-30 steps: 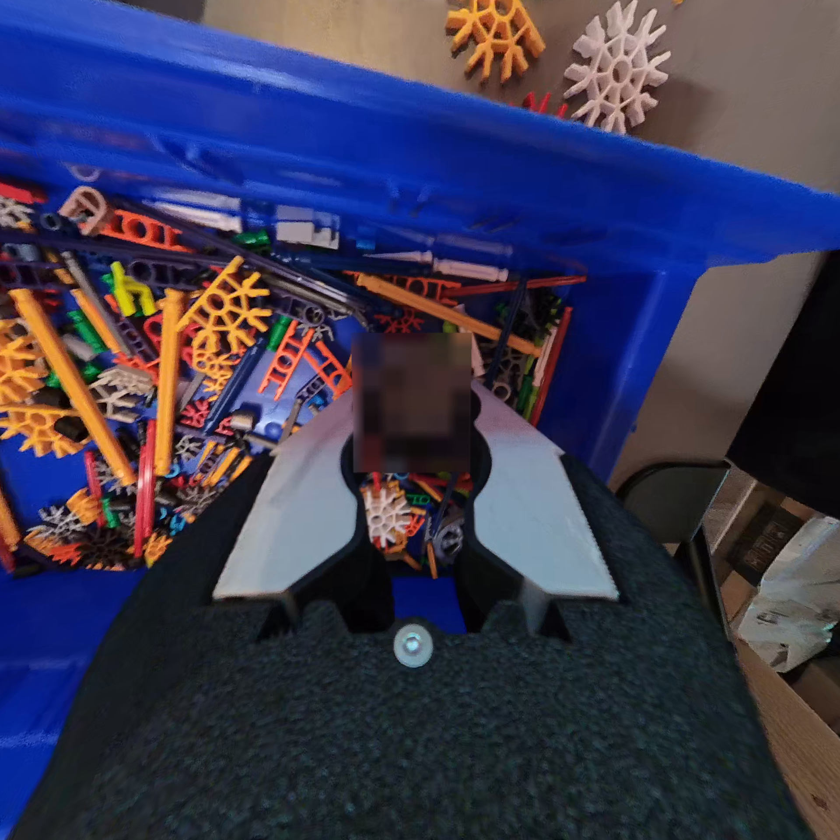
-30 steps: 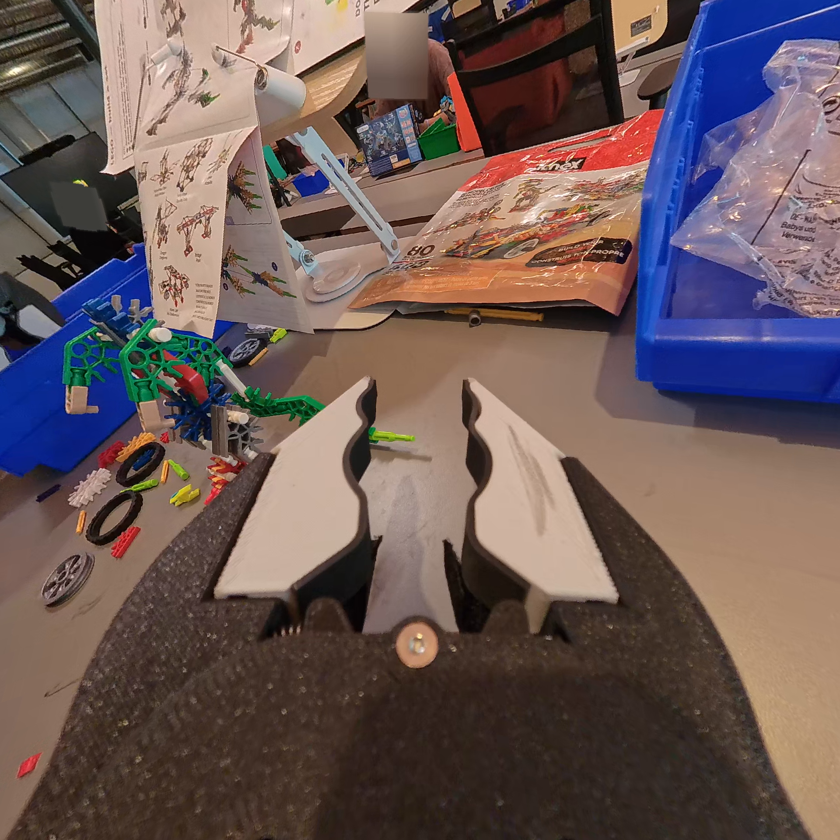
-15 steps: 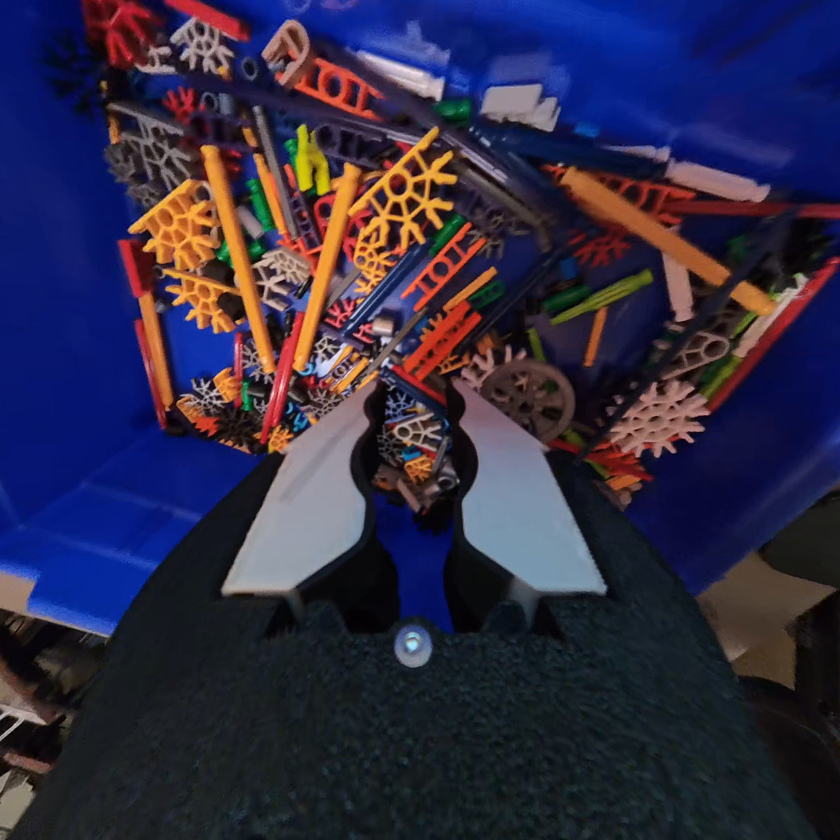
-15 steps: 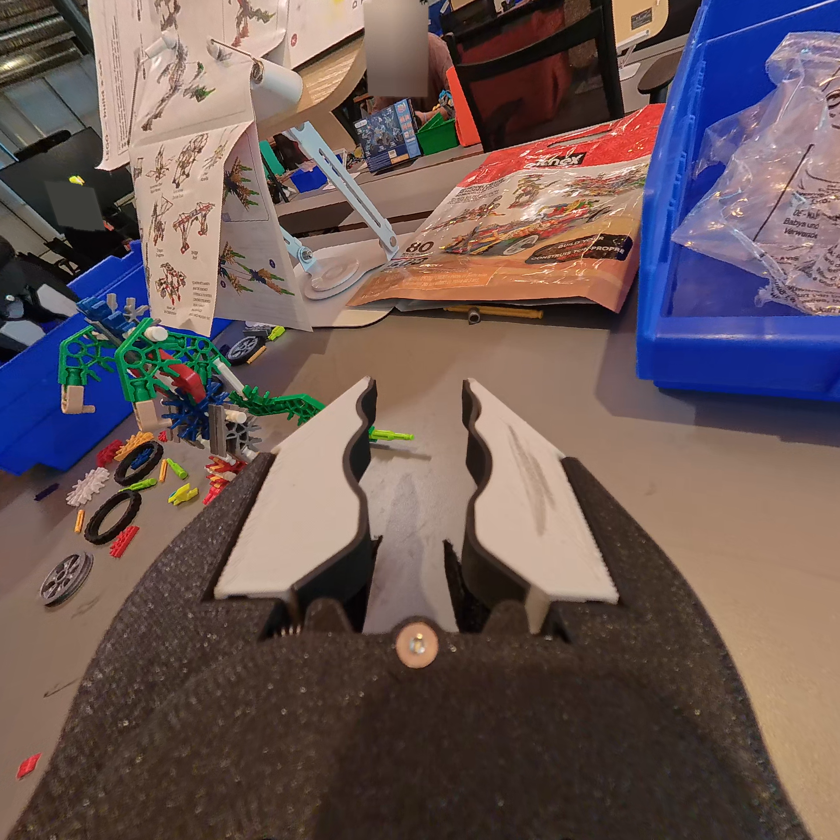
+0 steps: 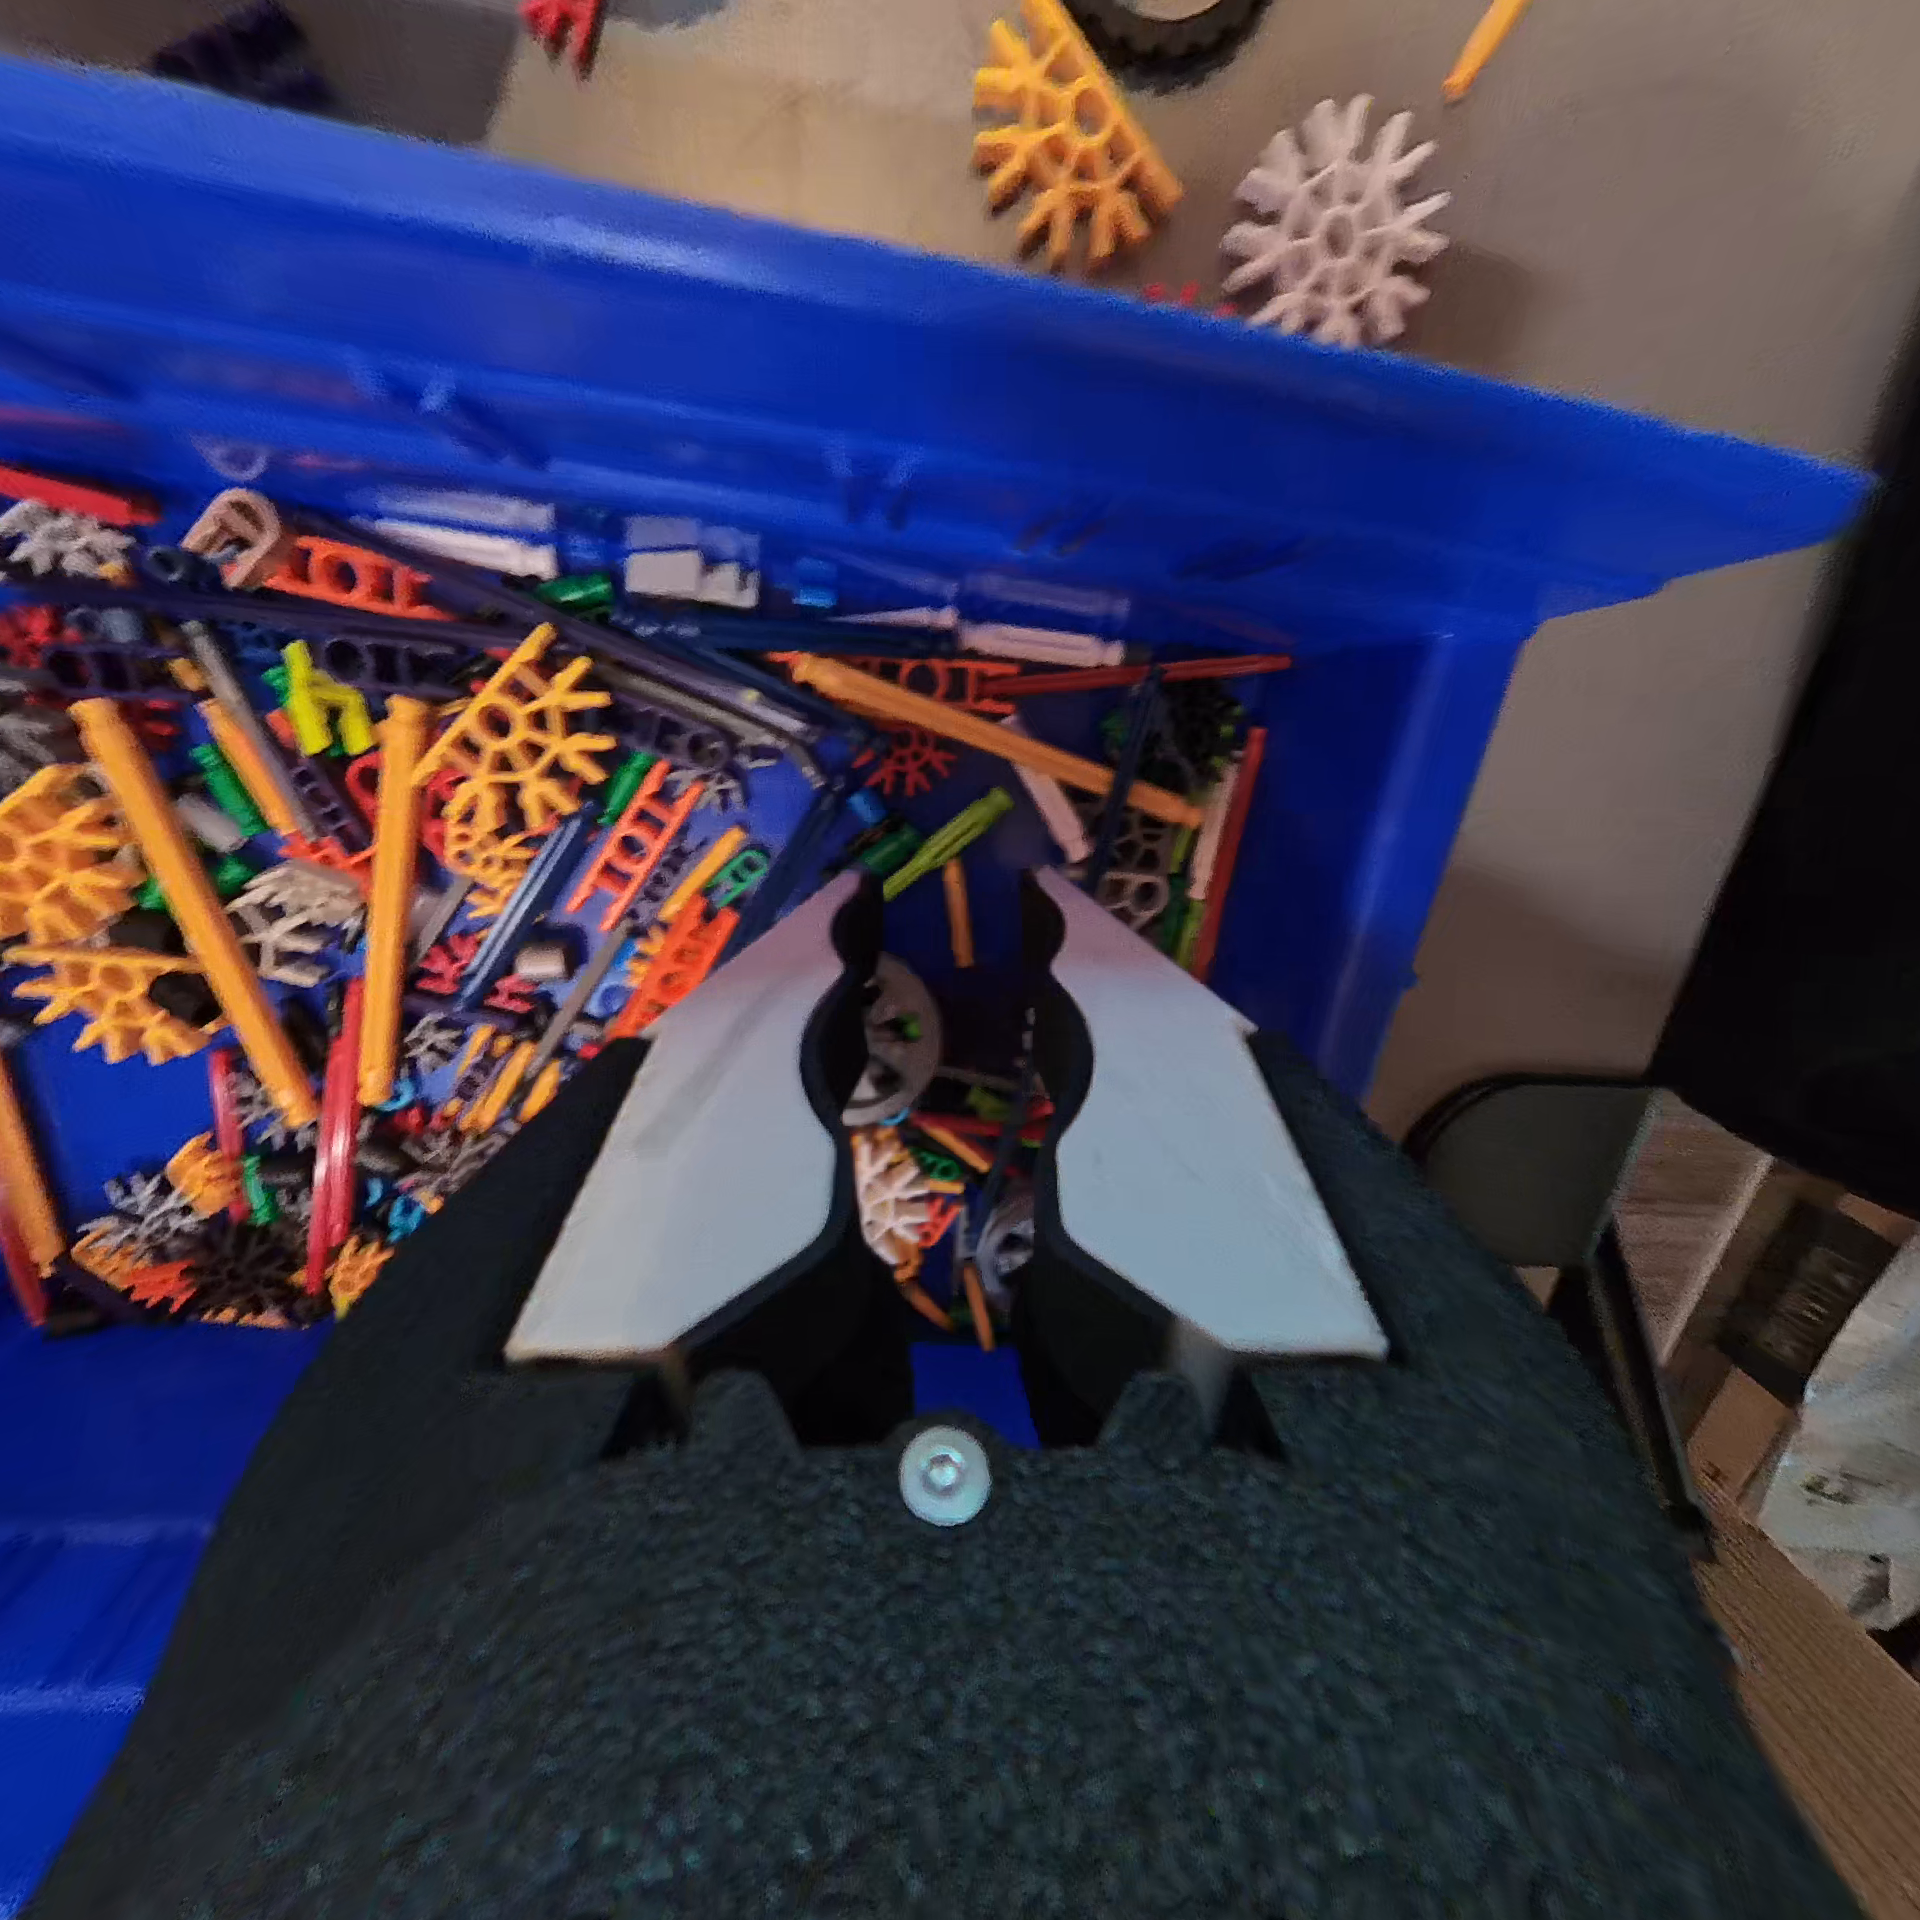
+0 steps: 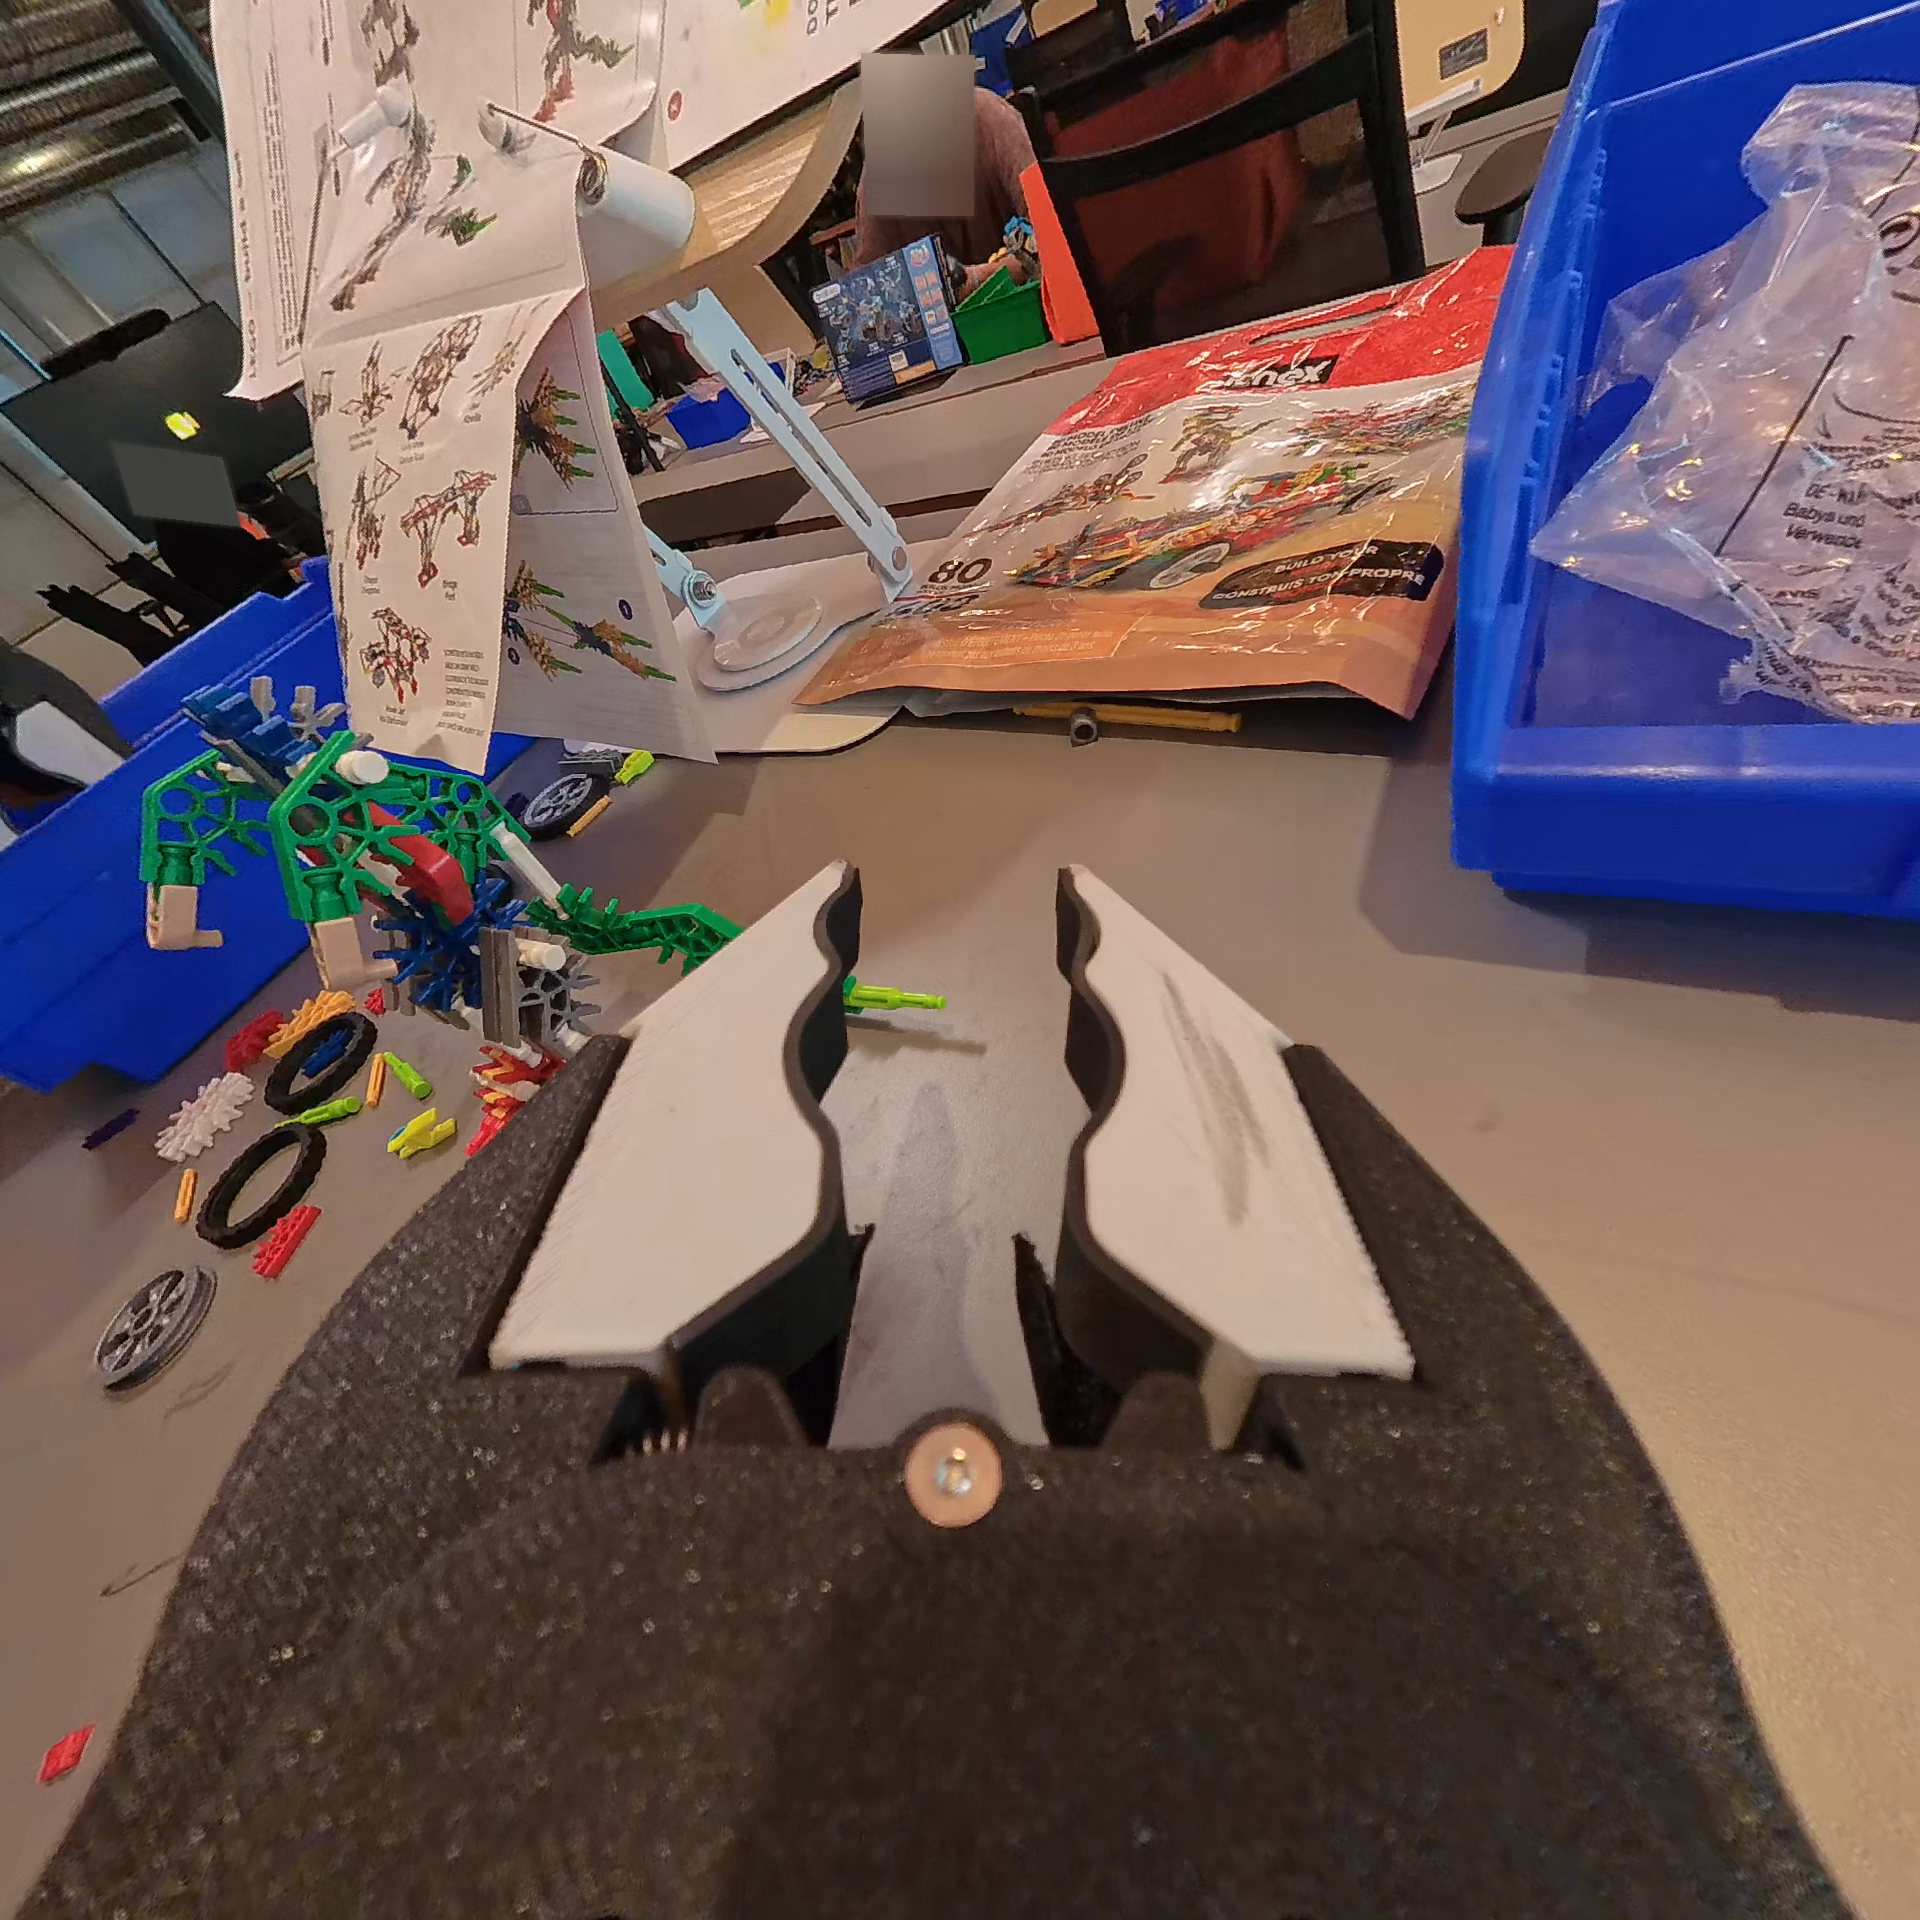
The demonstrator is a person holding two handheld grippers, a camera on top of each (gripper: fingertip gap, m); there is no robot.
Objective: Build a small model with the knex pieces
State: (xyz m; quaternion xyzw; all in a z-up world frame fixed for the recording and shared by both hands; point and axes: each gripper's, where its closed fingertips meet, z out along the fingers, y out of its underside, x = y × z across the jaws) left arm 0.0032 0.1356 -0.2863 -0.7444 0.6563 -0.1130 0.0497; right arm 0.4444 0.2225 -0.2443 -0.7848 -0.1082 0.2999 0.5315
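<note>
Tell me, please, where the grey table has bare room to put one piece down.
Bare grey table lies ahead-right of the right gripper, below the blue bin. Crowded on the left: green model and black tyres.

The left wrist view is dim and motion-blurred, worst along the blue bin rim across the upper frame. The right wrist view is bright and sharp, with glare on the clear plastic bag at upper right. Both bend at the edges.

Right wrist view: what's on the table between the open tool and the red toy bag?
Mostly bare grey table; only a lime rod by the right tool, below the bag.
</note>
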